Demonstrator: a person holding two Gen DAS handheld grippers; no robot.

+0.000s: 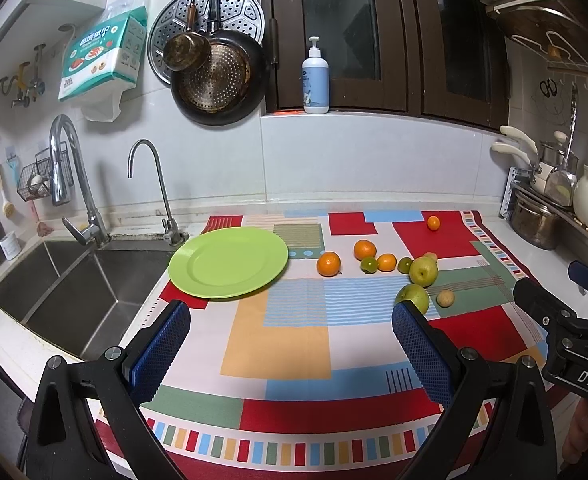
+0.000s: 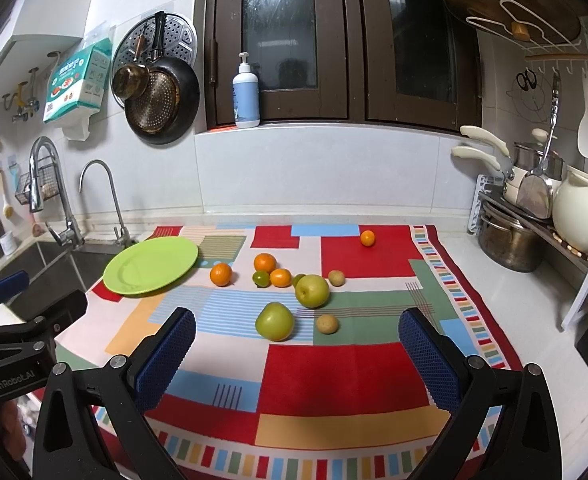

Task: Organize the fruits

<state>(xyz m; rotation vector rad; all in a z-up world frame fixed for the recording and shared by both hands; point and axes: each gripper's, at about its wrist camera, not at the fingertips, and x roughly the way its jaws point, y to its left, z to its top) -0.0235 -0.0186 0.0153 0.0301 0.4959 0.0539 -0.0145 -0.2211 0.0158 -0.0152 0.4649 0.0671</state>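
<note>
A bare green plate (image 1: 228,263) (image 2: 151,265) lies at the left of a colourful patterned cloth (image 1: 294,344) (image 2: 333,376), beside the sink. Right of it lie several fruits: oranges (image 1: 328,264) (image 2: 221,274), small green citrus (image 2: 260,278), two green apples (image 2: 274,321) (image 2: 312,291), small brownish fruits (image 2: 327,324) and one orange apart at the back (image 2: 367,238). My left gripper (image 1: 290,320) is open and empty above the cloth's front. My right gripper (image 2: 297,328) is open and empty, the nearer apple lying ahead between its fingers.
A steel sink (image 1: 74,280) with two taps lies at the left. Pots, a white jug and a rack (image 2: 533,220) stand at the right. A pump bottle (image 1: 315,80) stands on the window sill. Pans hang on the back wall (image 1: 214,64).
</note>
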